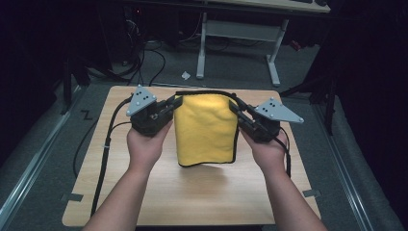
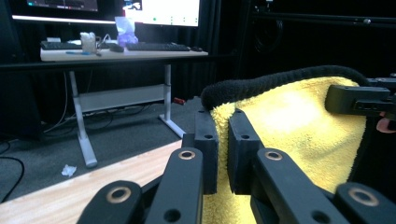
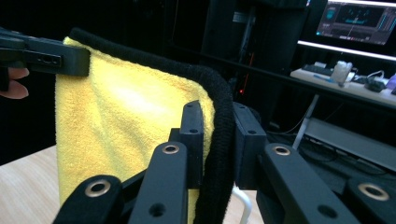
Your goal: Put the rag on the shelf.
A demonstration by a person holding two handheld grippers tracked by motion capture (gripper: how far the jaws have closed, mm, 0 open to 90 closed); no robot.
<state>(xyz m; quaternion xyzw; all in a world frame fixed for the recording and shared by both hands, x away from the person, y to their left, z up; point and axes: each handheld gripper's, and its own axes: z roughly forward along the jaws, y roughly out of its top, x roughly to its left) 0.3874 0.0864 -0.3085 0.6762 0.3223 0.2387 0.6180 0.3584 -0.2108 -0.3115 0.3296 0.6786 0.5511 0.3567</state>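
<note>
1. A yellow microfibre cloth with black edging [image 1: 206, 130] hangs in the air above the middle of the wooden table [image 1: 144, 192], held up by its two top corners.
2. The left gripper [image 1: 174, 103] has its jaws closed on the cloth's top left corner. In the left gripper view [image 2: 223, 154] the yellow pile is pinched between the two black pads, and the black hem runs off from there along the top.
3. The right gripper [image 1: 236, 109] has its jaws closed on the top right corner. In the right gripper view [image 3: 217, 144] the thick black hem runs down between the pads.
4. The top hem is stretched almost straight between the two grippers, and the cloth falls in a doubled sheet below it. Its lower edge hangs above the table and throws a shadow on the wood.
5. The left hand [image 1: 146, 139] and the right hand [image 1: 267, 147] each grasp a gripper body from below, with the forearms coming in from the near edge.
6. Beyond the table is a grey carpeted floor [image 1: 231, 67] and a white-legged desk [image 1: 269, 29]. In the left gripper view that desk carries a keyboard [image 2: 161, 46].
</note>
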